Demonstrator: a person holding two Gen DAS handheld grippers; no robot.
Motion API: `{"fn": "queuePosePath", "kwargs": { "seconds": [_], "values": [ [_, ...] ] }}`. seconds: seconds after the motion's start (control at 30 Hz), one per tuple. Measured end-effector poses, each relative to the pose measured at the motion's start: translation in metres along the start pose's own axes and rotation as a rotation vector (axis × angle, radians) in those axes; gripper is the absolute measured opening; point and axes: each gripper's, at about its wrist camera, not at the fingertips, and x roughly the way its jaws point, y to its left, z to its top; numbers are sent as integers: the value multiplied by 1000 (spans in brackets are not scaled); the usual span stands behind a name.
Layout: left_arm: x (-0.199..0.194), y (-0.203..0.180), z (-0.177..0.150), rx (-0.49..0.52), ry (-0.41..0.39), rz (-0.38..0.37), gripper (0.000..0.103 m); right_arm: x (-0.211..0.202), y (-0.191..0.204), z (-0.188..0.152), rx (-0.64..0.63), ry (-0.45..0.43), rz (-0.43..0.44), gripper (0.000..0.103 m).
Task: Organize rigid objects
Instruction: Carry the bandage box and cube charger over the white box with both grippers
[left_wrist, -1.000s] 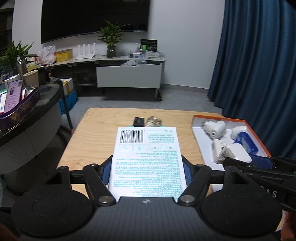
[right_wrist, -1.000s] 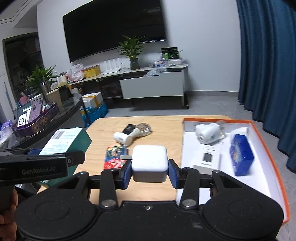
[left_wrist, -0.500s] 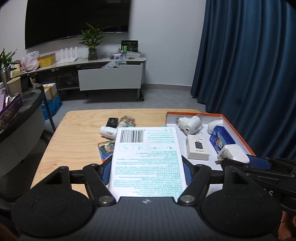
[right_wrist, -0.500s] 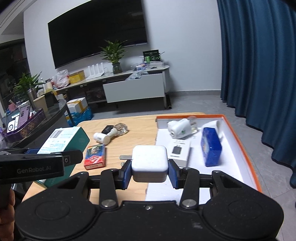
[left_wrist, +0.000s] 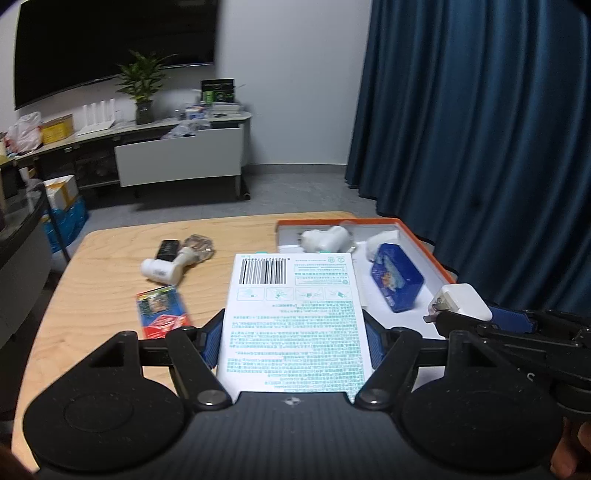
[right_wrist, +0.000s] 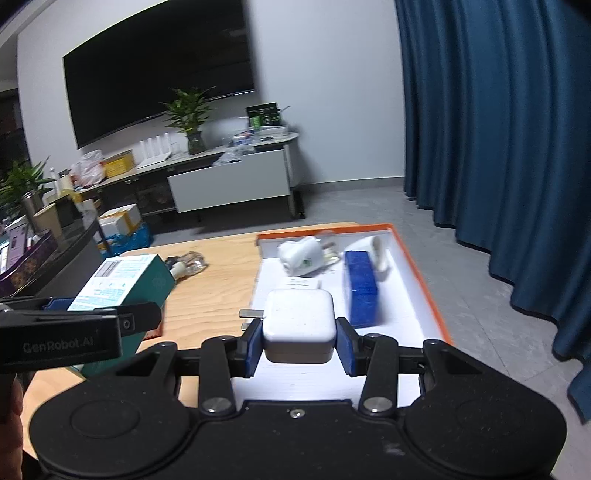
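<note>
My left gripper (left_wrist: 293, 338) is shut on a green box with a white printed label (left_wrist: 293, 321), held above the wooden table's front part. It also shows in the right wrist view (right_wrist: 122, 284). My right gripper (right_wrist: 298, 341) is shut on a white plug charger (right_wrist: 298, 325), held over the near end of the orange-rimmed white tray (right_wrist: 424, 280). The charger also shows in the left wrist view (left_wrist: 461, 301). In the tray lie a blue tin (right_wrist: 360, 288), a white adapter (right_wrist: 301, 254), a small white box and a white rounded item.
On the wooden table (left_wrist: 110, 266) lie a red card pack (left_wrist: 160, 306), a white bottle (left_wrist: 166, 267), a black remote (left_wrist: 168, 249) and a clear wrapped item (left_wrist: 199, 243). Blue curtains hang on the right. A dark counter stands at the left.
Both grippers have swung to the right with their loads. The tray now lies more directly ahead of the right gripper, and more of the table's left side items show.
</note>
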Motion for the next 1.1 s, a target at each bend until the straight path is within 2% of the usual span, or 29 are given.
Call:
{"fn": "queuePosePath", "kwargs": {
  "seconds": [0.37, 1.1],
  "values": [
    [20, -29, 4, 40, 16, -46, 72, 7, -30, 1, 32, 11, -53, 51],
    [53, -37, 16, 45, 50, -56, 72, 39, -47, 13, 42, 38, -63, 51]
  ]
}}
